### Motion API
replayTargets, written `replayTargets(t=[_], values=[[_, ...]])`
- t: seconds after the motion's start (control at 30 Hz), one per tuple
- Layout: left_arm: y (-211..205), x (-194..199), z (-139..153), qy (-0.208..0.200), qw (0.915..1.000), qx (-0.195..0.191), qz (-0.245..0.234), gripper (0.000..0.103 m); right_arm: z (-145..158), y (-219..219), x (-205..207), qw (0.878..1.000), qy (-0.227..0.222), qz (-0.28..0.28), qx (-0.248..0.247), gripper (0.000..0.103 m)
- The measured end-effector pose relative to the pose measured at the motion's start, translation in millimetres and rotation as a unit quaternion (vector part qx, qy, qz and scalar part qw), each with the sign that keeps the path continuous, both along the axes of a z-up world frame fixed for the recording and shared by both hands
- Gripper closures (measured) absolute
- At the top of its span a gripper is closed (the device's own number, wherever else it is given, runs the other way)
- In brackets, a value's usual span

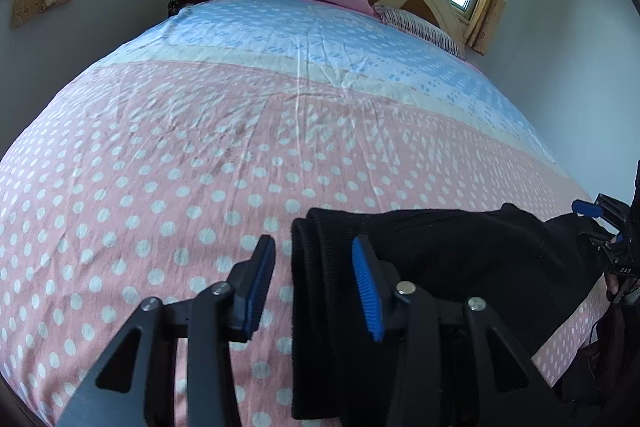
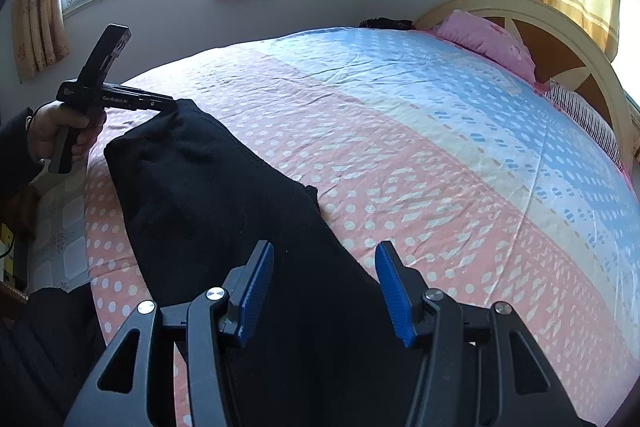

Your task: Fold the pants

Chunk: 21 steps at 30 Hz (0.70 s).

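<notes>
Black pants (image 1: 440, 259) lie on the bedspread (image 1: 200, 147) near the bed's front edge, already doubled into a long narrow strip, layered edges visible at the end nearest the left gripper (image 1: 314, 283). Left jaws stand apart, nothing pinched; the strip's end edge runs just inside the right-hand pad, the left-hand pad sits over bare bedspread. In the right wrist view the left gripper's tip looks to be at the far corner of the strip, contact unclear. Right gripper (image 2: 326, 287) also released: left pad over the dark cloth, right pad beyond its edge, over the sheet, no squeeze on the fabric. Judgement: lengthwise fold looks done, legs stacked; crosswise folds still left, since the strip is full length between the two grippers. Likely next is grabbing one end and bringing it toward the other. Pillows (image 2: 488, 43) well beyond the jaws, not involved.
</notes>
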<state>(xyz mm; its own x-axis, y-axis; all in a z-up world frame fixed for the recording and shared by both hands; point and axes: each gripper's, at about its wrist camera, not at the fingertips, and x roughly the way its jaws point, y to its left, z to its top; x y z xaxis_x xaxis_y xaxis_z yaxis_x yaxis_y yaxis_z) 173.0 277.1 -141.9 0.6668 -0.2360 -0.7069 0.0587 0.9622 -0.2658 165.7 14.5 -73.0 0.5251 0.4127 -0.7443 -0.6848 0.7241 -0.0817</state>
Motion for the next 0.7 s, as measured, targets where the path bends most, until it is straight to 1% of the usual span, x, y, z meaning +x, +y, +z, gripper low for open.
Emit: replayTargets(t=[0.1, 0.17, 0.27, 0.3, 0.33, 0.4, 0.5, 0.57, 0.7], values=[[-3.2, 0.5, -2.2, 0.001, 0.9999, -0.012, -0.010, 0.061, -2.8, 4.3, 0.6, 1.000, 0.000, 0.002, -0.006, 0.049], [-8.0, 0.6, -2.0, 0.000, 0.9998, -0.007, -0.016, 0.063, -3.8, 6.9, 1.8, 1.000, 0.001, 0.003, -0.008, 0.049], [-11.1, 2.0, -1.6, -0.001, 0.9999, 0.005, -0.016, 0.073, -5.2, 10.8, 6.9, 1.000, 0.006, 0.001, -0.009, 0.049], [-11.1, 2.8, -1.2, -0.003, 0.9998, 0.011, -0.015, 0.082, -5.9, 11.9, 9.5, 1.000, 0.009, -0.001, -0.008, 0.049], [-10.4, 3.1, -0.5, -0.005, 0.9998, 0.013, -0.014, 0.088, -6.7, 12.5, 13.2, 1.000, 0.013, -0.005, -0.006, 0.049], [-8.8, 2.4, 1.7, -0.009, 0.9998, 0.011, -0.014, 0.092, -8.2, 12.6, 22.5, 1.000, 0.024, -0.016, 0.004, 0.049], [-10.3, 0.7, 4.5, -0.013, 0.9996, 0.016, -0.019, 0.094, -11.0, 12.9, 38.5, 0.997, 0.058, -0.028, 0.035, 0.049], [-10.8, 0.7, 4.2, -0.012, 0.9997, 0.014, -0.018, 0.094, -15.2, 13.6, 54.1, 0.993, 0.096, -0.038, 0.065, 0.049], [-7.3, 2.4, 2.6, -0.006, 0.9999, -0.011, -0.012, 0.094, -27.0, 18.3, 78.6, 0.980, 0.159, -0.058, 0.108, 0.049]])
